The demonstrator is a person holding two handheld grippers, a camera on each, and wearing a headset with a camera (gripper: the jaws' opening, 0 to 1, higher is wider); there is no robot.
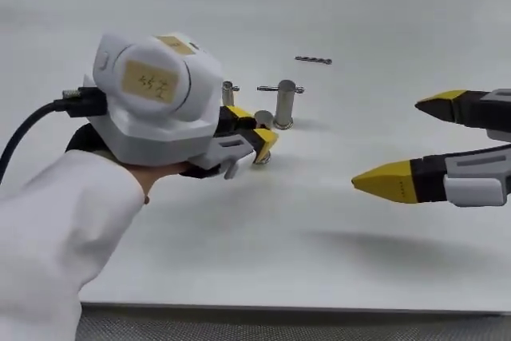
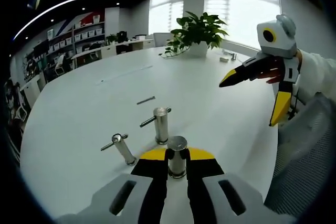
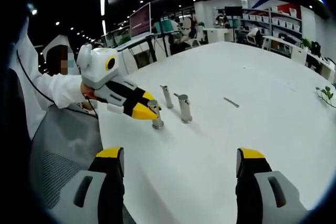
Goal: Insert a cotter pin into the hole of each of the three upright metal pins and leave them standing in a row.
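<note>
Left gripper (image 1: 254,140) clenched on bare upright metal pin (image 2: 177,156). Right gripper (image 1: 387,144) spread, empty. Loose cotter pin (image 1: 313,60) at right gripper's 11 o'clock in head view, long axis 9-to-3; likely right gripper's pickup.

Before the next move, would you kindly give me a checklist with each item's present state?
1. left gripper shut on held pin: ok.
2. right gripper open, empty: ok.
3. loose cotter pin free on table: ok.
4. second pin and third pin each carrying a cotter pin: ok.
5. held pin carrying a cotter pin: not ok.
6. held pin's hole facing right gripper: cannot tell.
</note>
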